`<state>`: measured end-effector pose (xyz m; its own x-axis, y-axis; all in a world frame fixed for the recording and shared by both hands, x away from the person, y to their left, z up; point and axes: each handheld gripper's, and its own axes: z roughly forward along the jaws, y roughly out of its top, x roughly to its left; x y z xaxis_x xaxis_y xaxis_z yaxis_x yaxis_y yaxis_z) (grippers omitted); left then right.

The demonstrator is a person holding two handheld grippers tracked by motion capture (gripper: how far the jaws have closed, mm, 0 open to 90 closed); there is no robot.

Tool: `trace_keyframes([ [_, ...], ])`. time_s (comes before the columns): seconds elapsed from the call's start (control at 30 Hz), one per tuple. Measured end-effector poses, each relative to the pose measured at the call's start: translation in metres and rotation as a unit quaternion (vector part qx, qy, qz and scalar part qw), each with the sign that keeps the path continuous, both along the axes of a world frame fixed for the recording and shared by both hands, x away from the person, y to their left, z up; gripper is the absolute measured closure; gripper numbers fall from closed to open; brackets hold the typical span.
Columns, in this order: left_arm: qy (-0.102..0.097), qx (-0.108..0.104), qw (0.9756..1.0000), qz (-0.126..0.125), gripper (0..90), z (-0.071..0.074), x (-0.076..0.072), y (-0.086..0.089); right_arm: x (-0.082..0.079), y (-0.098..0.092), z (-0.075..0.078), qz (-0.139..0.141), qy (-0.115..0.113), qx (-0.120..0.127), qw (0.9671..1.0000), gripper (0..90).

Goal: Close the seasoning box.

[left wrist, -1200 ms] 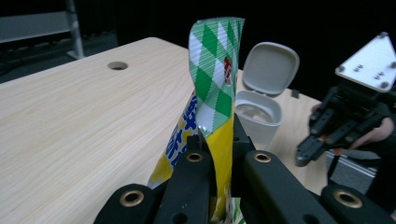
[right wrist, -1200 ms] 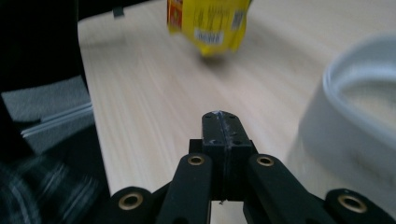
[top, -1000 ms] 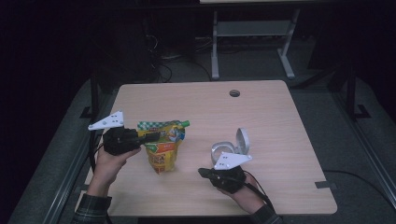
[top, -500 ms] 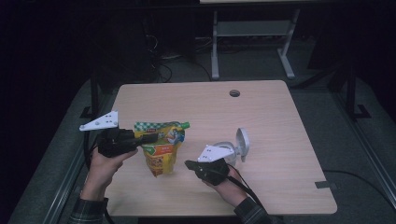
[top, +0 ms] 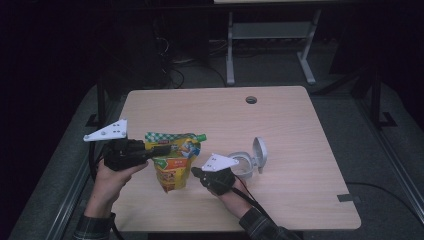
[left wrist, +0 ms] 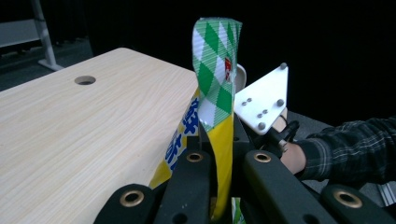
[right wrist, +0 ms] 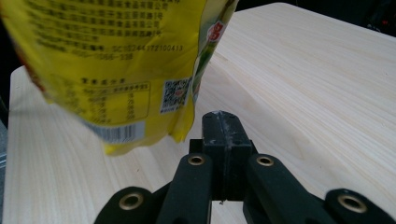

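Observation:
A yellow pouch [top: 175, 167] with a green checked top edge and a green spout hangs above the table [top: 225, 115]. My left gripper [top: 162, 148] is shut on its upper edge from the left. In the left gripper view the pouch [left wrist: 215, 84] stands clamped edge-on between the jaws of my left gripper [left wrist: 217, 140]. My right gripper [top: 196, 172] is shut and holds nothing, just right of the pouch's lower corner. In the right gripper view the jaws of my right gripper [right wrist: 220, 121] are pressed together, with the pouch's printed back [right wrist: 116, 60] close ahead at the upper left.
A clear round container [top: 245, 164] with its hinged lid [top: 260, 154] standing open sits on the table right of my right hand. A cable hole [top: 251, 99] lies near the far edge. A metal stand [top: 270, 30] is on the floor beyond the table.
My right gripper has moved left, away from the container and up to the pouch's lower corner. The left hand has shifted slightly while holding the pouch.

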<state>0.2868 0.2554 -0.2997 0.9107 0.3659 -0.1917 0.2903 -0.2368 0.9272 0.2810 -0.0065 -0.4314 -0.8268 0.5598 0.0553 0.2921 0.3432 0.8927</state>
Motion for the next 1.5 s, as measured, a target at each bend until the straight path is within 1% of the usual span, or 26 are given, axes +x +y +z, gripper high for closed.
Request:
trace_keyframes([
  [0.07,-0.001,-0.003,1.0,0.0,90.0,0.0,0.0,-0.001,0.0,0.002,-0.001,0.001,0.0,0.003,1.0,90.0],
  [0.13,-0.001,-0.005,1.0,0.0,90.0,0.001,0.0,-0.002,0.001,0.004,-0.001,0.003,-0.001,0.0,1.0,90.0],
  [0.17,0.0,-0.008,1.0,0.001,90.0,0.001,0.0,-0.003,0.001,0.006,0.0,0.006,-0.004,0.003,1.0,90.0],
  [0.27,-0.003,-0.009,0.9999,0.006,90.0,0.003,-0.001,-0.003,0.002,0.008,0.0,0.01,-0.005,0.006,0.9999,90.0],
  [0.33,-0.004,-0.01,0.9999,0.005,90.0,0.005,0.0,-0.005,0.001,0.01,0.0,0.015,-0.014,0.005,0.9998,90.0],
  [0.43,-0.005,-0.011,0.9999,0.006,90.0,0.006,0.001,-0.008,0.0,0.01,0.0,0.02,-0.013,0.008,0.9997,90.0],
  [0.47,-0.007,-0.009,0.9999,0.006,90.0,0.008,0.002,-0.011,-0.001,0.01,-0.001,0.029,-0.012,0.014,0.9994,90.0],
  [0.5,-0.007,-0.009,0.9999,0.006,90.0,0.008,0.002,-0.011,-0.001,0.01,-0.002,0.034,-0.012,0.016,0.9992,90.0],
  [0.53,-0.011,-0.006,0.9999,0.004,90.0,0.008,0.003,-0.015,-0.001,0.01,-0.002,0.037,-0.01,0.018,0.9991,90.0],
  [0.63,-0.011,-0.006,0.9999,0.0,90.0,0.008,0.004,-0.02,-0.002,0.01,-0.003,0.047,-0.006,0.02,0.9987,90.0],
  [0.73,-0.01,-0.001,0.9999,-0.003,90.0,0.008,0.008,-0.029,-0.003,0.009,-0.005,0.055,-0.001,0.02,0.9983,90.0],
  [0.87,-0.011,0.004,0.9999,-0.009,90.0,0.008,0.013,-0.036,-0.004,0.008,-0.006,0.063,-0.003,0.02,0.9978,90.0],
  [1.0,-0.009,0.009,0.9998,-0.014,90.0,0.01,0.019,-0.047,-0.004,0.006,-0.006,0.071,-0.004,0.025,0.9972,90.0],
  [1.07,-0.01,0.016,0.9997,-0.018,90.0,0.011,0.02,-0.053,-0.004,0.005,-0.007,0.075,-0.003,0.028,0.9968,90.0],
  [1.13,-0.01,0.019,0.9996,-0.019,90.0,0.012,0.021,-0.055,-0.004,0.005,-0.007,0.079,-0.005,0.031,0.9964,90.0],
  [1.17,-0.009,0.024,0.9994,-0.022,90.0,0.012,0.024,-0.061,-0.004,0.004,-0.007,0.086,-0.01,0.035,0.9956,90.0],
  [1.2,-0.009,0.024,0.9994,-0.022,90.0,0.012,0.024,-0.061,-0.004,0.004,-0.007,0.086,-0.01,0.035,0.9956,90.0],
  [1.23,-0.008,0.028,0.9993,-0.025,90.0,0.013,0.026,-0.065,-0.004,0.003,-0.007,0.092,-0.012,0.036,0.9951,90.0],
  [1.33,-0.007,0.032,0.9991,-0.026,90.0,0.013,0.029,-0.07,-0.004,0.003,-0.006,0.094,-0.013,0.036,0.9948,90.0],
  [1.5,-0.002,0.042,0.9987,-0.028,90.0,0.013,0.037,-0.081,-0.005,0.001,-0.006,0.104,-0.015,0.045,0.9935,90.0],
])
